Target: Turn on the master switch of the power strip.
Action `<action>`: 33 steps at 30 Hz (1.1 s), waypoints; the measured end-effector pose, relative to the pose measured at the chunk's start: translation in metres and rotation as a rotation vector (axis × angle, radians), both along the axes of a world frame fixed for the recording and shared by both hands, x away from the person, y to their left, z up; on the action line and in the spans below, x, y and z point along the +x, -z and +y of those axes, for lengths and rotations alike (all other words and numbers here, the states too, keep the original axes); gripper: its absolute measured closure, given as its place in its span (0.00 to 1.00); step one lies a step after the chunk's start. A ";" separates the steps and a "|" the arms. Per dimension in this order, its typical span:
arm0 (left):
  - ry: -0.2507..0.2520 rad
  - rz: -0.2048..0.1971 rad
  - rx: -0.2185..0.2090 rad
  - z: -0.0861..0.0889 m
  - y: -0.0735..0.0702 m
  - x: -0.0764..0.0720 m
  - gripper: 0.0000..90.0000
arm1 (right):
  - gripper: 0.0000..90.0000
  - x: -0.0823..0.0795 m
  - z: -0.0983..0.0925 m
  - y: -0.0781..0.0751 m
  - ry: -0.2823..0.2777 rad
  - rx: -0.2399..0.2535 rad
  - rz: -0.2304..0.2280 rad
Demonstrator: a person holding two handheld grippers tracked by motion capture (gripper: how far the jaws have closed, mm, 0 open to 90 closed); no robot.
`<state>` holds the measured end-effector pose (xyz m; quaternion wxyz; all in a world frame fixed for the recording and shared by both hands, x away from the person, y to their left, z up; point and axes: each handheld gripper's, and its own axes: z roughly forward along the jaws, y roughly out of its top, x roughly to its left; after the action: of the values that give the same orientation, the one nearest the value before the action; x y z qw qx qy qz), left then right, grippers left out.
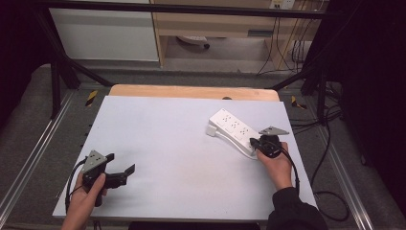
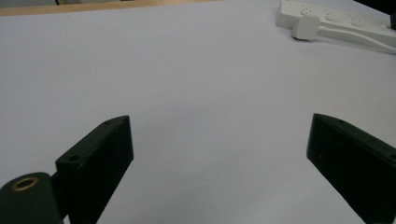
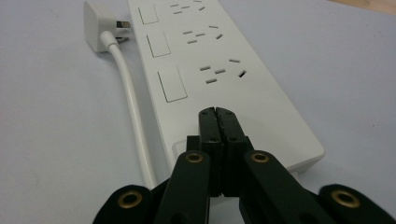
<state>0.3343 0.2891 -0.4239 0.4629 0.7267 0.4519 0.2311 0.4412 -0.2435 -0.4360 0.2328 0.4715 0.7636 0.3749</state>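
Right gripper (image 3: 217,112) jaws closed over white power strip (image 3: 224,70), left gripper (image 2: 219,154) open, no legible writing.

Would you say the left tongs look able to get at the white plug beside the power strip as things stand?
Probably yes: the left tongs stand open, and only bare table lies between them and the plug. The right tongs rest shut on the power strip's other end.

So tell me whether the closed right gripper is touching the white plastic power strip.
Touching. The right gripper view shows the right gripper, jaws pressed together, its tips resting on top of the power strip with no gap.
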 end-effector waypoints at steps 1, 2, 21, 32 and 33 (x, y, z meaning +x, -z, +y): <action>0.000 0.000 0.001 0.000 0.000 0.000 0.08 | 1.00 0.000 0.000 0.000 0.000 0.000 0.000; 0.000 0.001 0.002 0.000 0.000 0.000 0.08 | 1.00 0.000 0.000 0.000 0.001 0.000 0.000; 0.012 0.010 0.004 -0.002 0.001 0.001 0.08 | 1.00 0.000 0.000 0.002 0.009 0.007 0.009; 0.008 0.009 0.016 -0.002 0.001 0.000 0.08 | 1.00 0.002 -0.002 0.003 0.006 0.028 0.011; 0.008 0.009 0.018 -0.002 0.001 0.000 0.08 | 1.00 0.002 -0.002 0.003 0.008 0.031 0.013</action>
<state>0.3340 0.2867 -0.4251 0.4552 0.7336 0.4490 0.2303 0.4435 -0.2450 -0.4389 0.2220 0.4804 0.7573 0.3826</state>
